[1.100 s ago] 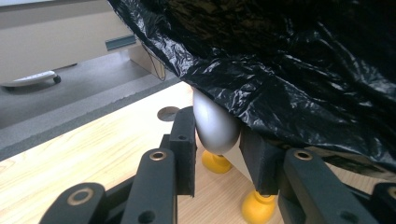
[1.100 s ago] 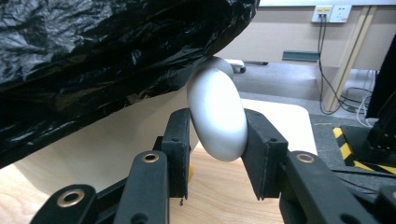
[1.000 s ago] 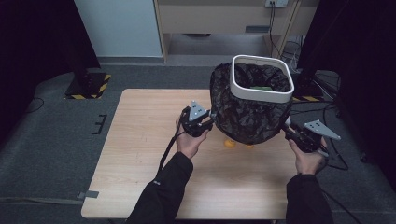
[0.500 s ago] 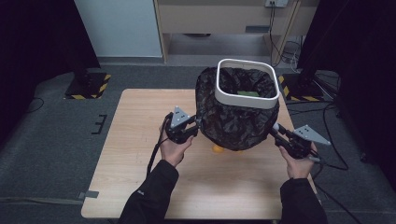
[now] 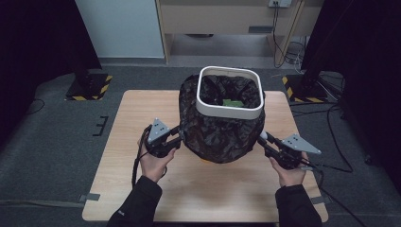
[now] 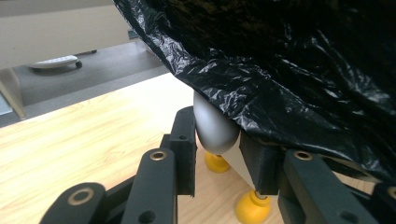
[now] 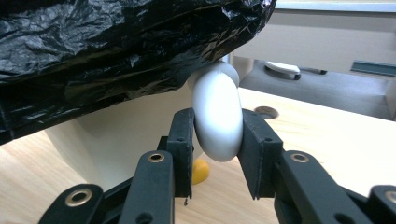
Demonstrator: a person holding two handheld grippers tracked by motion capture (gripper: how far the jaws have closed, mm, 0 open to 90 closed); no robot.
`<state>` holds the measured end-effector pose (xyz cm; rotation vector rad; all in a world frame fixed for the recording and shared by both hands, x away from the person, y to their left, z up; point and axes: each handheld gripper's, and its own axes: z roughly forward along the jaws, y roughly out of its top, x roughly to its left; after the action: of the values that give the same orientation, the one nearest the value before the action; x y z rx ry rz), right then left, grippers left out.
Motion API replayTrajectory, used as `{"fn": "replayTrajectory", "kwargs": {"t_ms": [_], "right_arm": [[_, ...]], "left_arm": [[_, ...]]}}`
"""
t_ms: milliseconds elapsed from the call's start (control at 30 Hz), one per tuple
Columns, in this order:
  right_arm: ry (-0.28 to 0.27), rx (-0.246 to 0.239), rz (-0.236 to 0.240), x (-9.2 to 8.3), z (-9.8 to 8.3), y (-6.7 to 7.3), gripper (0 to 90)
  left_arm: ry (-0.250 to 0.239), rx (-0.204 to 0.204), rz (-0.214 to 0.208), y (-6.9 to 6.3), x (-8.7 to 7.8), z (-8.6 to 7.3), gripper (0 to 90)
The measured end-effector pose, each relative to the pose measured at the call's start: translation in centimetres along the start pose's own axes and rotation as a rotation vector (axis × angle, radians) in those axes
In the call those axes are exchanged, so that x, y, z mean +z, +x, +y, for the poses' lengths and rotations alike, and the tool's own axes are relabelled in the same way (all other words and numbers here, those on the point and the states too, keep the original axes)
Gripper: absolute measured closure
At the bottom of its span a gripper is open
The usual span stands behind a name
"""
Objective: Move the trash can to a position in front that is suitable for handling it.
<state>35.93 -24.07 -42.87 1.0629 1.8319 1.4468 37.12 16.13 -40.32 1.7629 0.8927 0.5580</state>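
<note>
The left hand-held gripper (image 5: 176,140) is partly closed, its jaws clamped on a pale rounded handle (image 6: 212,130) at the left side of the bin (image 5: 229,113). The bin, cream with a white rim, small yellow feet (image 6: 251,208) and a crinkled black liner (image 5: 217,137) draped over its outside, is over the middle of the counter (image 5: 123,142). The right hand-held gripper (image 5: 263,140), likewise partly closed, grips the white handle (image 7: 217,116) on the right side.

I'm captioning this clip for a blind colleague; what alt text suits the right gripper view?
The right gripper clamps a white rounded handle on a pale bin, beneath an overhanging black bin bag. A yellow foot rests on the wooden table.
</note>
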Motion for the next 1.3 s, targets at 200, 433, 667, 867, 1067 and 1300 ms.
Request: {"fn": "replayTrajectory", "kwargs": {"t_ms": [200, 433, 667, 867, 1067, 1300], "right_arm": [[0.004, -0.009, 0.037, -0.1, 0.1, 1.9, 68.1], [0.006, -0.027, 0.078, -0.1, 0.2, 3.8, 68.2], [0.001, -0.036, 0.102, 0.0, 0.0, 4.7, 68.2], [0.001, -0.043, 0.098, 0.2, -0.2, 4.4, 68.0], [-0.018, -0.038, 0.085, -0.1, -0.7, 3.5, 62.8], [-0.029, -0.006, 0.012, -1.7, -1.3, 1.0, 49.0]], "left_arm": [[-0.008, -0.011, 0.005, 0.6, -2.1, -0.7, 66.9], [0.000, -0.021, 0.014, 1.2, -4.1, -1.3, 66.9], [0.003, -0.023, 0.013, 1.4, -5.5, -1.8, 66.9], [-0.015, -0.045, -0.003, 1.6, -5.0, -2.4, 66.5], [0.014, -0.056, 0.008, 2.1, -5.6, -4.1, 59.3], [0.066, -0.098, 0.067, 3.2, -6.5, -7.4, 45.5]]}}
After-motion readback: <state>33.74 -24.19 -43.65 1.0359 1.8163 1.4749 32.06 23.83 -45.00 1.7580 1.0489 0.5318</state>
